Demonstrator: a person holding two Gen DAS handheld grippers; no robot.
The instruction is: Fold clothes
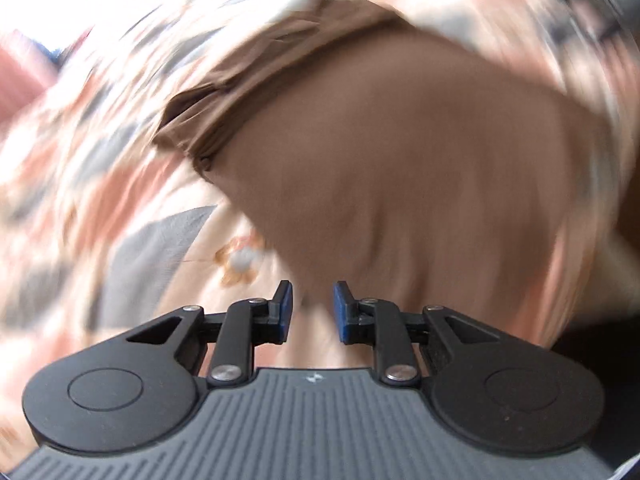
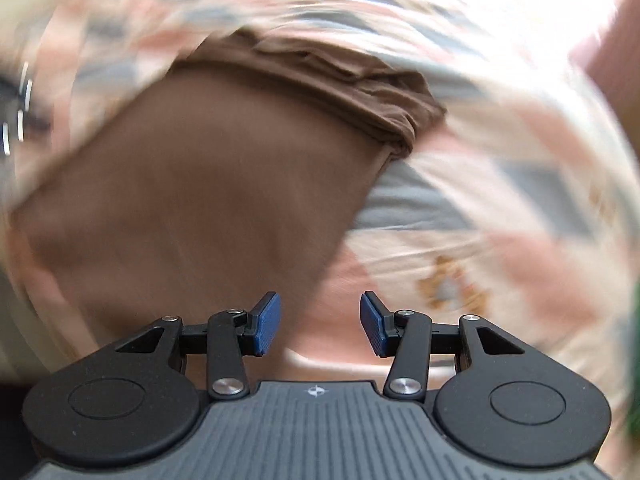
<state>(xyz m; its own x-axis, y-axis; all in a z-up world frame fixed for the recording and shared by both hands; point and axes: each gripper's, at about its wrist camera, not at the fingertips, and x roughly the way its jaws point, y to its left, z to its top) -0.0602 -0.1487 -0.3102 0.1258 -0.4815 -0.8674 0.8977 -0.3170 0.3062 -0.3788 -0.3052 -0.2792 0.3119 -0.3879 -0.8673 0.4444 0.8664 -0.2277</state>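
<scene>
Left wrist view: left tongs [image 1: 313, 312] apart, empty; brown soft-knit garment [image 1: 400, 168] at 12 o'clock on pink-grey patterned bedsheet [image 1: 120, 200].
Right wrist view: right tongs [image 2: 320, 326] apart, empty; garment [image 2: 192, 184] at 11 o'clock. Risk: motion blur, tongs pinch bedsheet [image 2: 500, 220] instead.

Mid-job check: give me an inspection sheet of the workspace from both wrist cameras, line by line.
Surface: patterned pink, grey and white bedspread, blurred by motion.
Job's things: brown fabric garment lying on it, one end bunched into folds.
Clutter: nothing seen.
Grippers: left gripper open, empty; right gripper open, empty, jaws wider apart.
Cables: nothing seen.
Surroundings: too blurred to tell.
</scene>
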